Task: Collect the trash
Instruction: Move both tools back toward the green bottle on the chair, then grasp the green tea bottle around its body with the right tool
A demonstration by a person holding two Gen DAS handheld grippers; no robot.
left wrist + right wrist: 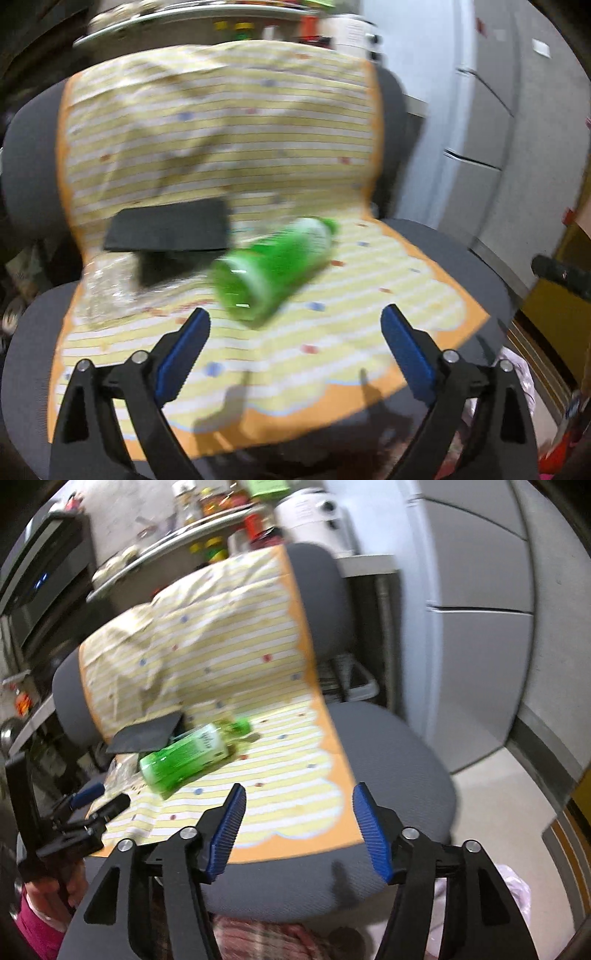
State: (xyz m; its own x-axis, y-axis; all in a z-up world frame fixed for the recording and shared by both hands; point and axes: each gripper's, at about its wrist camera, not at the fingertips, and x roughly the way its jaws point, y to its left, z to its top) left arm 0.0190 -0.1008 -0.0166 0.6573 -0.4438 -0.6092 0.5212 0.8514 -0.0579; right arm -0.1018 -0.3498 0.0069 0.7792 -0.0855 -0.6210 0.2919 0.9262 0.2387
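Note:
A green plastic bottle [273,266] lies on its side on the seat of a grey office chair [443,254] covered with a yellow striped cloth [229,122]. It also shows in the right wrist view [188,753]. Crumpled clear plastic wrap [107,288] lies left of the bottle, beside a flat black object [170,229]. My left gripper [295,325] is open and empty, just short of the bottle's base. My right gripper [299,805] is open and empty, over the seat's front, right of the bottle. The left gripper [96,801] shows in the right wrist view.
A cluttered shelf [177,535] with jars stands behind the chair. A white appliance [314,513] and grey cabinet doors [480,572] are at the right. A pale plastic bag [517,897] hangs low at the right, below the seat front. A yellow cabinet [561,317] is at the far right.

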